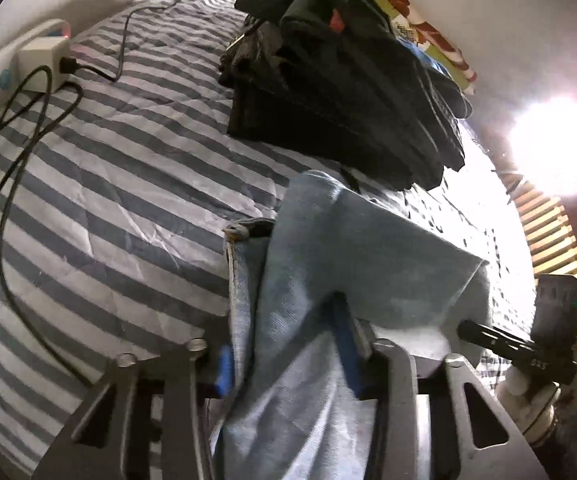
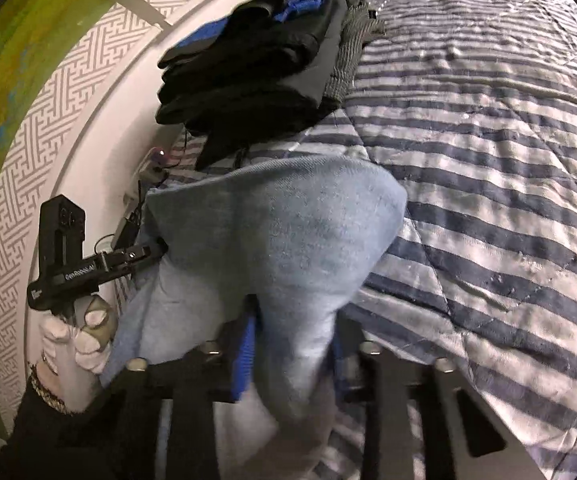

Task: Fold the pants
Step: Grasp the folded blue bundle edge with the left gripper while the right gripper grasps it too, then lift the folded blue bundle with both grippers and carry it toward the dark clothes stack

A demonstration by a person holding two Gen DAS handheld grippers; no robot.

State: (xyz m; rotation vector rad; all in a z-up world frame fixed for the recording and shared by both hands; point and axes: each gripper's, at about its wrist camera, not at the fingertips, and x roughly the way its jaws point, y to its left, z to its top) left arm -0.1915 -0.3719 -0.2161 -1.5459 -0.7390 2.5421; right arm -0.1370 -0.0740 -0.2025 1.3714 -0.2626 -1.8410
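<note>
Light blue denim pants hang lifted above a striped bed, held at both ends. In the left wrist view my left gripper is shut on the denim, its blue pads pressed into a bunched fold. In the right wrist view my right gripper is shut on another part of the same pants, the cloth bulging out ahead of its fingers. The other hand-held gripper shows at the left of the right wrist view, gripped by a gloved hand.
A stack of folded dark clothes lies at the far side of the grey-and-white striped quilt. A power strip with black cables sits on the bed's left edge. A patterned wall borders the bed. Bright glare fills the right.
</note>
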